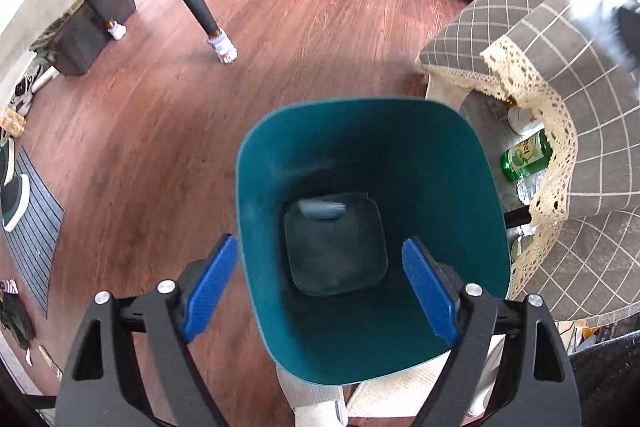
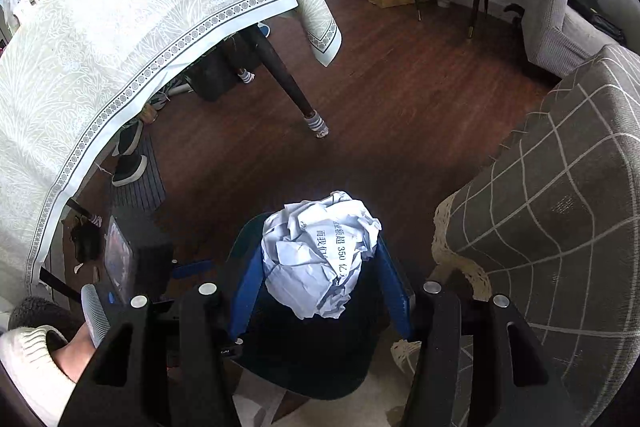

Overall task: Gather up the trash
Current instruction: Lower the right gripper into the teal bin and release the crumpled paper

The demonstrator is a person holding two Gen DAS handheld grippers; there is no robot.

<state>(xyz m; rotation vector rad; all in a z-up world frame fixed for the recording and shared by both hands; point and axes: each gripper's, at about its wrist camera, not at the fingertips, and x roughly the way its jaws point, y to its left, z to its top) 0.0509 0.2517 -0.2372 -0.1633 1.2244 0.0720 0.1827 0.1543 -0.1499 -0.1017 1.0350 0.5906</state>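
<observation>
Two hand-held grippers over the teal bin (image 1: pixel 372 227): left hand-held gripper (image 1: pixel 320 287) wide, empty; right hand-held gripper (image 2: pixel 320 279) clamps crumpled paper (image 2: pixel 320 255), which an off-centre release could drop onto the floor (image 1: pixel 280 47)

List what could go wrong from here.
1. The paper ball in the right claw is bulky and sits above the near edge of the bin; dropped now, it might bounce out.
2. The open left claw straddles the bin wall and could tip it.

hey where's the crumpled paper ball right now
In the right wrist view the crumpled paper ball sits low in the middle, clamped in the right gripper, directly above the teal bin beside the checked cloth.
</observation>
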